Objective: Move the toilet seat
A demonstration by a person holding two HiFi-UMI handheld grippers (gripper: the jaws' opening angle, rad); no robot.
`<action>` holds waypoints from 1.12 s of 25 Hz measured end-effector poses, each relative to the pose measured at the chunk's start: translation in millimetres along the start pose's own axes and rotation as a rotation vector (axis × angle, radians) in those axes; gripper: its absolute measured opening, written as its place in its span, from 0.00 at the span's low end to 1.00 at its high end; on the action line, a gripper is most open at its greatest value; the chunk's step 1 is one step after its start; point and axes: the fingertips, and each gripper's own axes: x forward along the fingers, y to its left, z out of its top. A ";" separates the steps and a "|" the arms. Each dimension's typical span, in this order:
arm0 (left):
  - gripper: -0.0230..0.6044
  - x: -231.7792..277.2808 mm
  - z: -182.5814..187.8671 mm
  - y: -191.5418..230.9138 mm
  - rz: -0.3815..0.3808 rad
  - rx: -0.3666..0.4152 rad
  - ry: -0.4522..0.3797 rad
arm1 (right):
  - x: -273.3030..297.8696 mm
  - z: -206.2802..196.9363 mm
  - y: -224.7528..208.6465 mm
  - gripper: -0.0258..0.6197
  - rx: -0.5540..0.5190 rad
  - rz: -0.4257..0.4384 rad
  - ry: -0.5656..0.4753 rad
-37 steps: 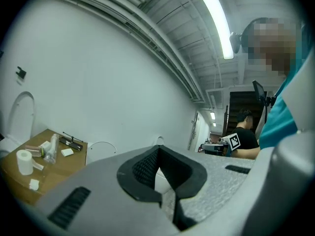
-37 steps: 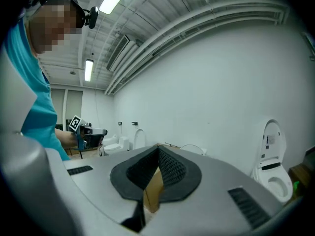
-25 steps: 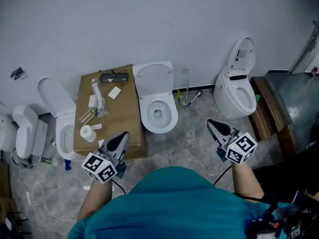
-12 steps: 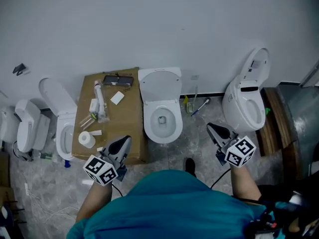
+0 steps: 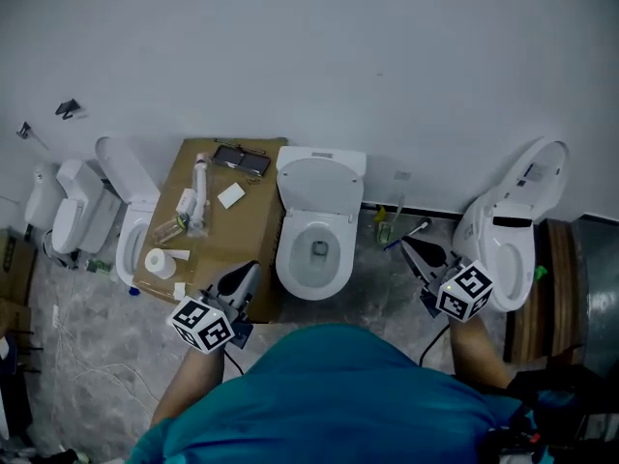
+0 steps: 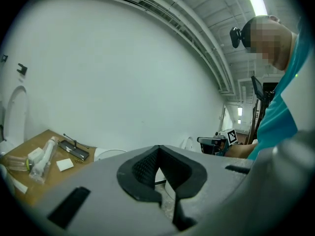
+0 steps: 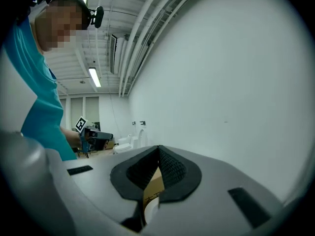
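The middle toilet (image 5: 314, 254) stands against the wall with its white lid (image 5: 321, 184) raised and the seat ring down on the bowl. My left gripper (image 5: 244, 278) hovers at the bowl's left front, over the corner of a cardboard box. My right gripper (image 5: 411, 246) hovers to the bowl's right front. Both are apart from the toilet. In the left gripper view the left gripper (image 6: 157, 149) has its pads together with nothing between them. The right gripper (image 7: 158, 149) in its own view looks the same, shut and empty.
A cardboard box (image 5: 232, 235) with a paper roll, tubes and small tools stands left of the toilet. Another toilet (image 5: 498, 245) with its lid up is at the right, and two more (image 5: 126, 225) are at the left. Brushes and a bottle (image 5: 387, 225) lean at the wall.
Both grippers have travelled with the person toward the wall. The middle toilet now lies nearer and between them. Their jaws look the same.
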 end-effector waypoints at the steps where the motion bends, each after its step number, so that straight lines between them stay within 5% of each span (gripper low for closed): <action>1: 0.02 10.3 0.5 -3.3 0.012 -0.001 0.002 | 1.6 1.3 -10.2 0.04 -0.003 0.017 0.002; 11: 0.02 61.4 -21.0 10.9 0.049 -0.019 0.074 | 50.4 -33.2 -57.5 0.04 0.016 0.121 0.087; 18: 0.02 74.0 -29.0 90.1 -0.015 -0.047 0.088 | 133.3 -48.6 -44.1 0.04 -0.014 0.119 0.162; 28: 0.02 109.7 -51.9 204.3 -0.158 -0.098 0.234 | 244.9 -74.4 -38.0 0.04 0.022 0.038 0.266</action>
